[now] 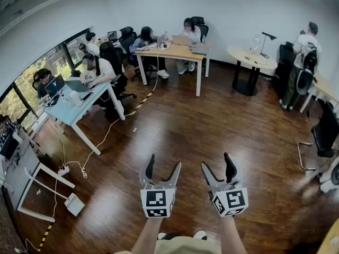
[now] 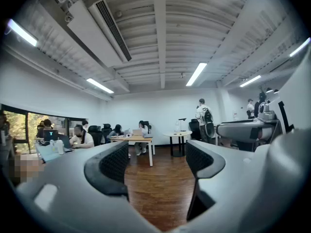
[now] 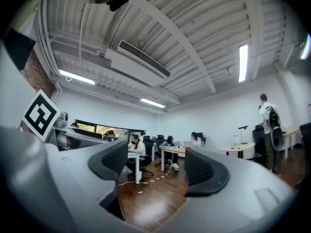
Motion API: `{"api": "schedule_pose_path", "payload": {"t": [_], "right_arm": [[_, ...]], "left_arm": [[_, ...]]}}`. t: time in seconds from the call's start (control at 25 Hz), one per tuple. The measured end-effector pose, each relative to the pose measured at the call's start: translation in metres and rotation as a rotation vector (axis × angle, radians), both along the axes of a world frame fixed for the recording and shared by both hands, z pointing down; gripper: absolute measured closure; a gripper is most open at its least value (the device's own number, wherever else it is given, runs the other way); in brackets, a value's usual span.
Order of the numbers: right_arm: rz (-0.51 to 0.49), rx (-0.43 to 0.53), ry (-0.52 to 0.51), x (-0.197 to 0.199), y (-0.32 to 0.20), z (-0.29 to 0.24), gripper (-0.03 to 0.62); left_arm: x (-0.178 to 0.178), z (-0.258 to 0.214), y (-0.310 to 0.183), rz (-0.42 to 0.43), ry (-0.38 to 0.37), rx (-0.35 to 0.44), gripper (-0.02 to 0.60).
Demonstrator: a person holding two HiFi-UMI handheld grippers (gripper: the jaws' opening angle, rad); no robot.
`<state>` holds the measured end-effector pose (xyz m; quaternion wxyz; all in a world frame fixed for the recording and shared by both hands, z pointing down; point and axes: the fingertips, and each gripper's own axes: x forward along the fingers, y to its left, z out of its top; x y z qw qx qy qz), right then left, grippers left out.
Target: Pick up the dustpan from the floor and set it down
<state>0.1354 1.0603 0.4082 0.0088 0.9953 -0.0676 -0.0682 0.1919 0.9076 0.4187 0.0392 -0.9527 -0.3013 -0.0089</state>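
Note:
No dustpan shows in any view. In the head view my left gripper (image 1: pixel 163 165) and right gripper (image 1: pixel 217 163) are held side by side over the wooden floor (image 1: pixel 190 126), both pointing forward into the room. Each stands open with nothing between its jaws. The left gripper view looks level along its open gripper (image 2: pixel 158 161) across the floor toward the desks. In the right gripper view, the open gripper (image 3: pixel 158 164) points slightly upward, showing floor, desks and much ceiling.
People sit at desks (image 1: pixel 172 52) at the far side and along the left windows (image 1: pixel 79 97). A round table (image 1: pixel 251 60) and a standing person (image 1: pixel 302 62) are at the right. A cable (image 1: pixel 100 142) and a power strip (image 1: pixel 63 171) lie on the floor at left. A chair (image 1: pixel 320 136) stands at the right edge.

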Motion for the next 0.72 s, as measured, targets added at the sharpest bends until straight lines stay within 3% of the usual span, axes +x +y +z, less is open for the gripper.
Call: {"api": "schedule_pose_path", "payload": {"t": [0.16, 0.44, 0.72], "right_arm": [[-0.117, -0.008, 0.001, 0.025, -0.082, -0.014, 0.229], [-0.373, -0.024, 0.029, 0.080, -0.252, -0.039, 0.229], [-0.737, -0.041, 0.037, 0.094, -0.448, -0.045, 0.230]], "left_arm": [[0.013, -0.020, -0.087, -0.102, 0.045, -0.016, 0.220], [0.022, -0.027, -0.283, -0.346, 0.039, -0.050, 0.222], [-0.014, -0.022, -0.461, -0.638, 0.037, -0.058, 0.221]]}}
